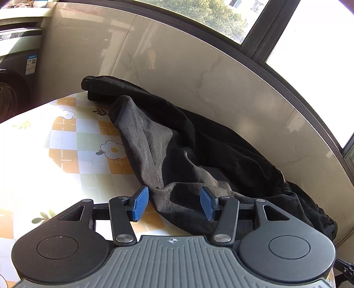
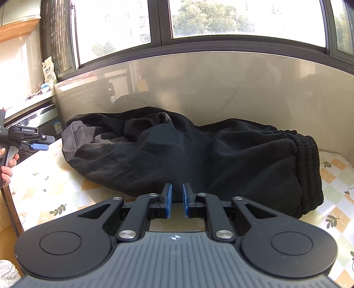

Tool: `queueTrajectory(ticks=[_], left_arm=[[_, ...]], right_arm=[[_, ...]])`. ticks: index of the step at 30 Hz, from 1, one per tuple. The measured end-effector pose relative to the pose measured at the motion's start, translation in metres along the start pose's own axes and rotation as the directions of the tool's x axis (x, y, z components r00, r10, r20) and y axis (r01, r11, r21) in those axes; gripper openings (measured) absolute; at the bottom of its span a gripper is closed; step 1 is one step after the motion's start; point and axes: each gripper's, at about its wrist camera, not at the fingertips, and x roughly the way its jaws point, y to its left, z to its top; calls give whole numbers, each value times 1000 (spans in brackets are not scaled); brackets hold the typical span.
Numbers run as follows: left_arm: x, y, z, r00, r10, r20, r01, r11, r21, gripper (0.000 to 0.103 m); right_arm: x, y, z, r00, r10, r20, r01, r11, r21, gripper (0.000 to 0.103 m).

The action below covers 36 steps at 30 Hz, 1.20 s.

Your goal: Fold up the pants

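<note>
Floral checked tablecloth; marble wall; window; washing machine.

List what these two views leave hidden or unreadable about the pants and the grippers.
- Pants, left wrist view: waistband end cut off behind the left gripper body.
- Pants, right wrist view: near hem hidden behind the right gripper.
- Both views: leg layering lost in black folds.
- Appliance sticker: too small to read.

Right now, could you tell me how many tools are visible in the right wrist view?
2: the right tool at bottom centre before the pants, the left tool at the left edge.
</note>
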Motion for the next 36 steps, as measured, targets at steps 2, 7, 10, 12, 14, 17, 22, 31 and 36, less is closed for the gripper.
queueTrajectory(ticks=[2, 7, 10, 12, 14, 17, 22, 31, 36], left_arm=[[7, 4, 3, 1000, 13, -3, -13, 1000, -20, 57], [28, 14, 11, 998, 69, 13, -68, 996, -49, 68], [45, 18, 19, 996, 89, 9, -88, 994, -65, 69], [55, 19, 23, 995, 96, 3, -95, 993, -66, 69], [69, 20, 26, 993, 114, -13, -114, 991, -72, 69], [87, 24, 26, 989, 141, -33, -144, 983, -114, 69], [106, 24, 23, 987, 146, -60, -153, 978, -140, 69], [92, 7, 25, 992, 123, 7, -122, 991, -55, 5], [41, -5, 21, 989, 72, 131, -76, 997, 26, 5]], right_arm=[[3, 1, -4, 1000, -6, -3, 6, 1000, 13, 18], [5, -3, -16, 998, -58, 15, 57, 997, 57, 36], [2, -10, -19, 996, -86, 28, 83, 992, 95, 38], [0, -15, -19, 994, -99, 38, 94, 989, 116, 43], [-1, -17, -20, 992, -114, 44, 108, 986, 126, 50], [-1, -18, -24, 993, -109, 39, 103, 985, 139, 53], [4, -19, -32, 998, -63, 29, 58, 984, 168, 62], [17, -25, -34, 998, -19, 54, 4, 966, 258, 69], [25, -25, -32, 997, 3, 73, -25, 953, 301, 79]])
